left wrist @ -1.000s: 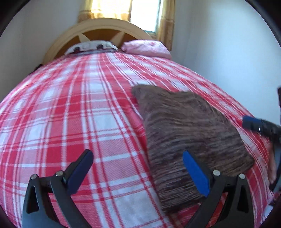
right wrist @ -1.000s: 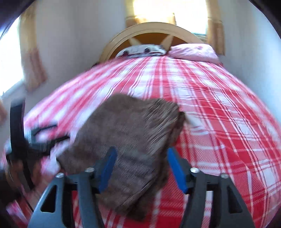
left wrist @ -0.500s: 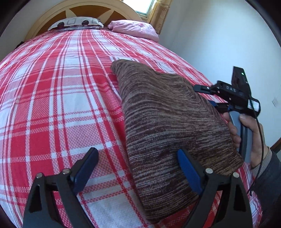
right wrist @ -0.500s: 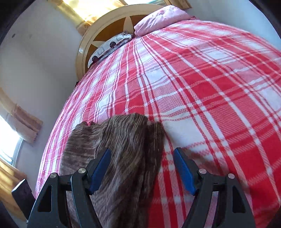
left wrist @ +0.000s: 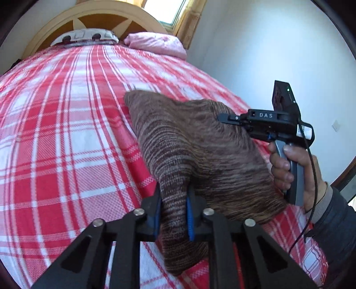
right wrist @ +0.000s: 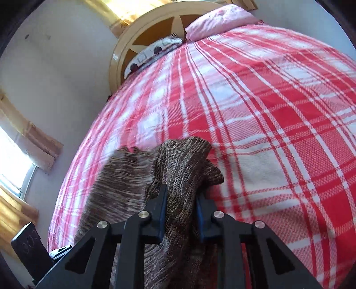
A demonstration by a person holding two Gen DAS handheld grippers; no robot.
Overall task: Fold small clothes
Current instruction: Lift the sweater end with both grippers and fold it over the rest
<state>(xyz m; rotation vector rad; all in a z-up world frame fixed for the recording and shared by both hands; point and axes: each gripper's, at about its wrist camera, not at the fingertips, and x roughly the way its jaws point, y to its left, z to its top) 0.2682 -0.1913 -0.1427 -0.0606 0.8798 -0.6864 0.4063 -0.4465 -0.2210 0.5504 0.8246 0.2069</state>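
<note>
Brown knitted garment, marled in dark and light stripes, lies on a bed covered by a red and white plaid blanket, on the near part of the bed toward the side by the plain white wall. The left gripper has just been closing, and its blue-padded jaws now pinch a raised fold of the knit at the garment's near corner, the fabric bunched up between them and hanging over in front. The right gripper has likewise just been closing, and its jaws clamp a gathered ridge of the same garment at the opposite edge, with the cloth rumpled up around the fingers. Seen from the left wrist, the right gripper's black body sits at the far right edge of the knit, held by a person's hand wrapped around its grey handle, a grey sleeve at the wrist and a thin black cable trailing down. At the head of the bed stands an arched wooden headboard with a pink pillow and a white patterned pillow just in front of it. Yellow curtains frame bright windows behind the headboard and on the side wall.
</note>
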